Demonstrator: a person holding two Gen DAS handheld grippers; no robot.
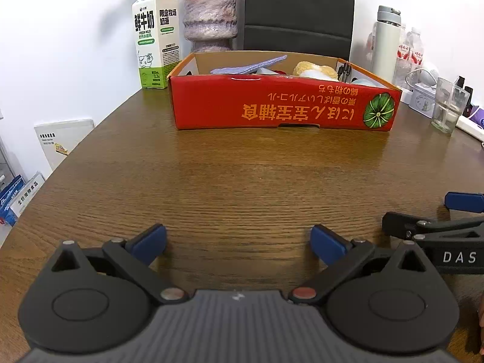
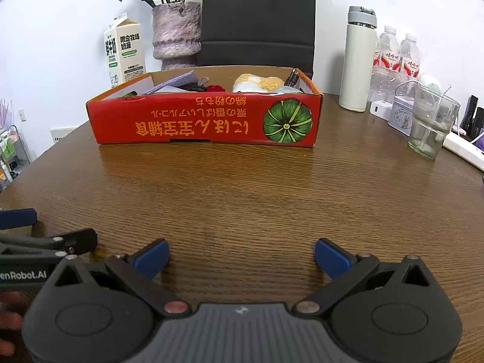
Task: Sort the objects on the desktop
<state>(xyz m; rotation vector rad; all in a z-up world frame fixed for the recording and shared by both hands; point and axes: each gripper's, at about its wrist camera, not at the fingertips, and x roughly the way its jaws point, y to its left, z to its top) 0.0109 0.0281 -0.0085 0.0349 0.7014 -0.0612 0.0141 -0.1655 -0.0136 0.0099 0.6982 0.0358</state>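
A milk carton [image 1: 155, 37] stands beside a stone vase [image 1: 210, 15]; thermos [image 2: 359, 57] opposite.

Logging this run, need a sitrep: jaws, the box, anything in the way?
Left gripper and right gripper: jaws open, empty. Red box across the table, items inside. Wood between grippers and box bare.

milk carton [image 1: 155, 37] read "鲜牛奶 FRESH MILK", "3.3" | right tongs [image 1: 459, 257] read "DAS" | left tongs [image 2: 22, 275] read "enRobot.AI"
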